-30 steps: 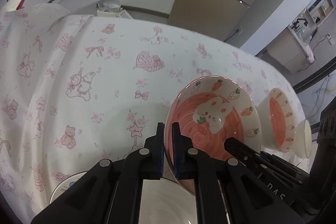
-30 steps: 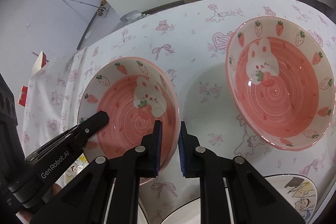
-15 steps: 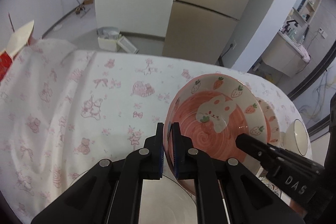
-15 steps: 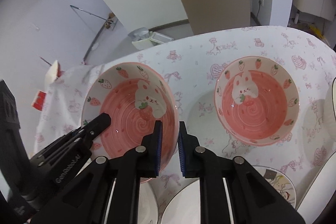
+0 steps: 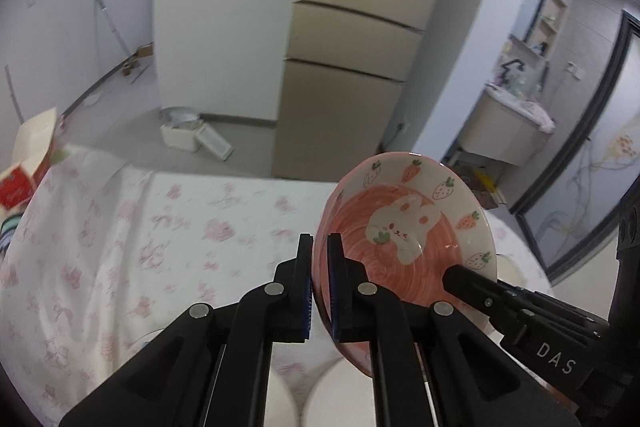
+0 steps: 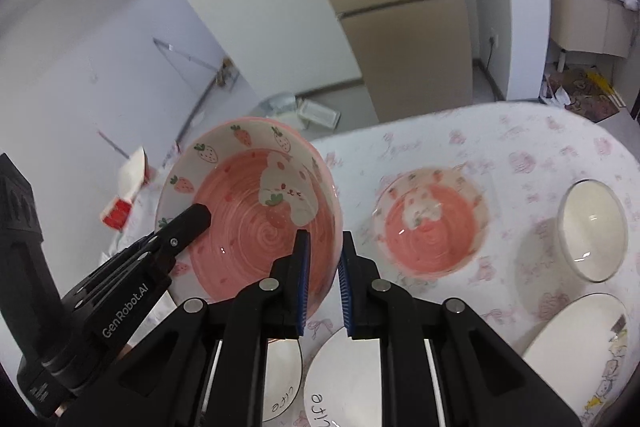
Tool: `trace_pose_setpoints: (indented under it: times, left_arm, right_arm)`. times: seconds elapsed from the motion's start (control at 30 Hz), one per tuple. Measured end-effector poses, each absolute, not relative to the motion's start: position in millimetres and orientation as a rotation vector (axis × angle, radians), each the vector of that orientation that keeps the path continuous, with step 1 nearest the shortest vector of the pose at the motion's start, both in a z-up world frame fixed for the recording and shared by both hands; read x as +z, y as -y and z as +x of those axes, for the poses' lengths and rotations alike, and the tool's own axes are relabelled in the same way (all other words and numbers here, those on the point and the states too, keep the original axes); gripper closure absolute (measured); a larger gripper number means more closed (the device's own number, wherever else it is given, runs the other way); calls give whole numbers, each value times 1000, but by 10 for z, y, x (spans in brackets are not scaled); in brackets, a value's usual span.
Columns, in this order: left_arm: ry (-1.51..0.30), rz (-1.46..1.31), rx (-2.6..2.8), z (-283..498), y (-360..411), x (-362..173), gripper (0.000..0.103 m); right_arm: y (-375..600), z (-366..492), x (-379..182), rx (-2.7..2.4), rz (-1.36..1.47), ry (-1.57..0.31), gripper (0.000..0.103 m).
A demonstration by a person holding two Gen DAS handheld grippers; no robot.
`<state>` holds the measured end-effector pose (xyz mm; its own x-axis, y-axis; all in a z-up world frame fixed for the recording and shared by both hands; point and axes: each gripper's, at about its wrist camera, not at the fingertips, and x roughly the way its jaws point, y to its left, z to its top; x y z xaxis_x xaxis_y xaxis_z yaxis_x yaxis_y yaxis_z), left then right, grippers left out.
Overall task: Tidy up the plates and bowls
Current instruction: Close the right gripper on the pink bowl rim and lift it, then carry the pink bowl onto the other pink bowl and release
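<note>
A pink bowl (image 5: 408, 239) painted with a rabbit and strawberries hangs tilted in the air above the table. My left gripper (image 5: 320, 247) is shut on its left rim, and one finger (image 5: 454, 273) of the right gripper reaches in at the bowl's far side. In the right wrist view the same bowl (image 6: 248, 211) is pinched at its right rim by my right gripper (image 6: 323, 247), with a finger (image 6: 196, 217) of the left gripper on the opposite rim. A second matching pink bowl (image 6: 432, 227) stands on the tablecloth below.
A white bowl (image 6: 592, 231), a cartoon plate (image 6: 580, 339) and two lettered white plates (image 6: 348, 379) lie on the pink-print tablecloth (image 5: 120, 227). A red-and-white carton (image 5: 24, 163) stands at the table's left end. Beyond the table are a fridge and open floor.
Both grippers have risen together with the pink bowl held between them. The table and the second bowl now look smaller and further below.
</note>
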<state>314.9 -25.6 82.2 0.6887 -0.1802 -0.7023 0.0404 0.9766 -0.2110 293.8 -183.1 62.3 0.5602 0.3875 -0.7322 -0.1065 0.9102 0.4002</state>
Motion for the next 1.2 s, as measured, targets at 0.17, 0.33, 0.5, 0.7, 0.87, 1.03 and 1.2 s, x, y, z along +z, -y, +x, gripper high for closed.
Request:
trace_pose_setpoints:
  times: [0.17, 0.33, 0.5, 0.7, 0.87, 1.03, 1.2]
  left_arm:
    - [-793, -159, -181, 3225, 726, 965, 96]
    - [-836, -167, -221, 3402, 985, 794, 96]
    - [-864, -158, -221, 3530, 1062, 482, 96]
    - [-918, -185, -245, 3692, 1005, 129, 96]
    - [-911, -165, -243, 3780, 996, -70, 95]
    - [-942, -127, -229, 3867, 975, -263, 95]
    - [-958, -111, -216, 3941, 968, -410, 95]
  right_arm:
    - [2248, 2898, 740, 253, 360, -893, 93]
    - [2553, 2932, 564, 211, 413, -894, 93]
    - [2675, 3088, 285, 209, 427, -949, 93]
    - [2706, 3220, 28, 184, 422, -990, 94]
    - [2682, 3312, -141, 164, 426, -990, 95]
    - [2611, 3367, -223, 155, 388, -975, 95]
    - [2547, 3428, -335, 127, 357, -1012, 95]
